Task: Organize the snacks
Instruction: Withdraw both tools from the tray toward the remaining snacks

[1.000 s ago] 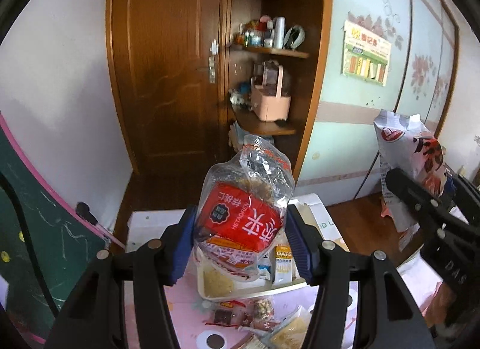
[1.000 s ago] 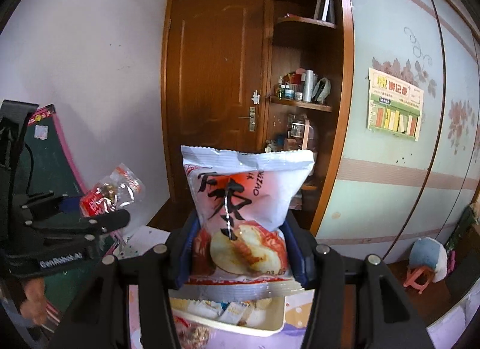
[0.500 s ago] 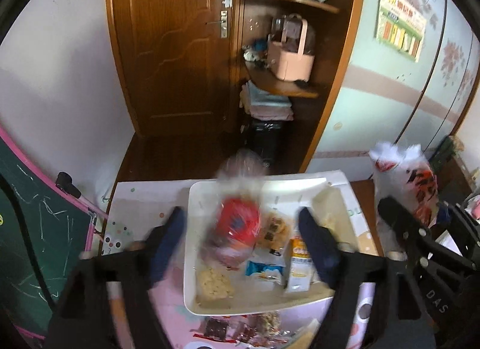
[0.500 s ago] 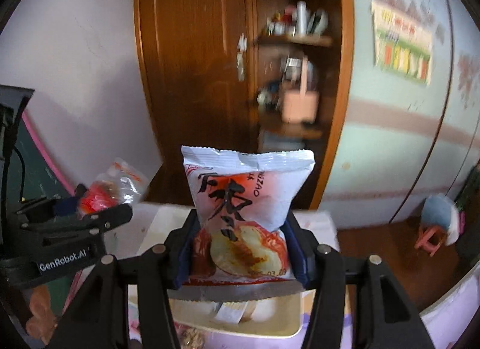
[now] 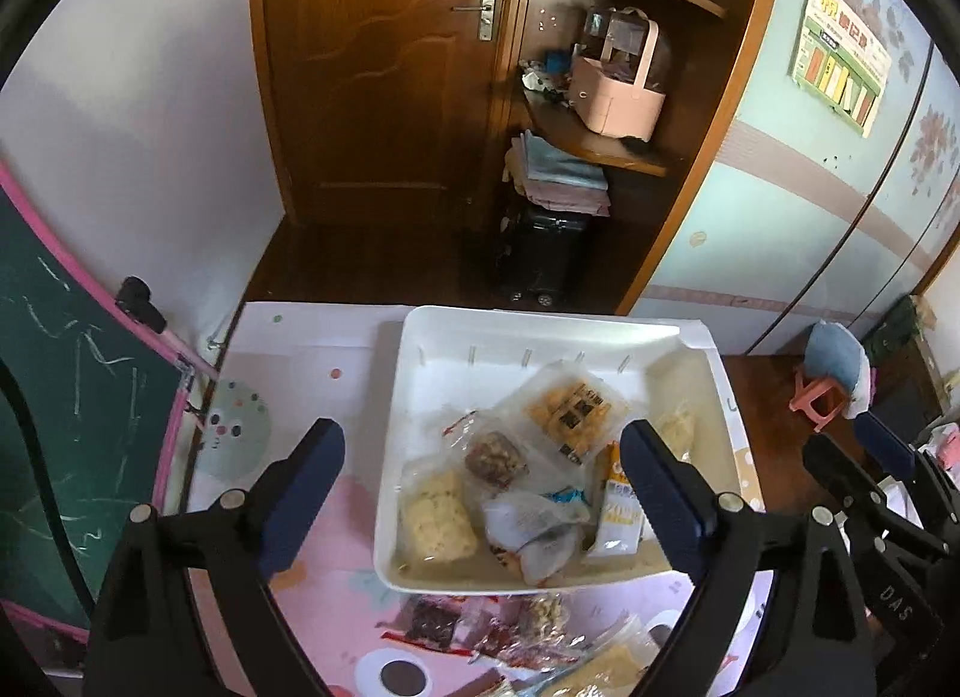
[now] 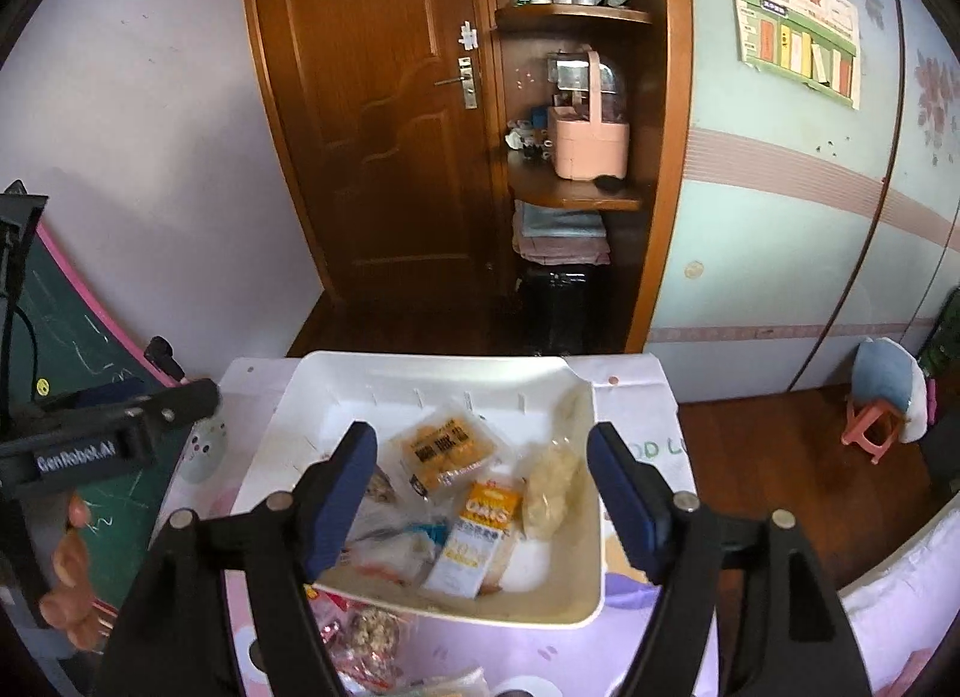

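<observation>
Pink surface (image 5: pixel 312 523) carries a white tray (image 5: pixel 420 337) holding most snacks (image 5: pixel 567 406); both grippers, left (image 5: pixel 480 493) and right (image 6: pixel 480 493), hover above with fingers wide apart and empty, likely ready for the loose packets (image 5: pixel 510 631) nearby.

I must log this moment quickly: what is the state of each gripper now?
Left gripper: open, holding nothing.
Right gripper: open, holding nothing.
</observation>
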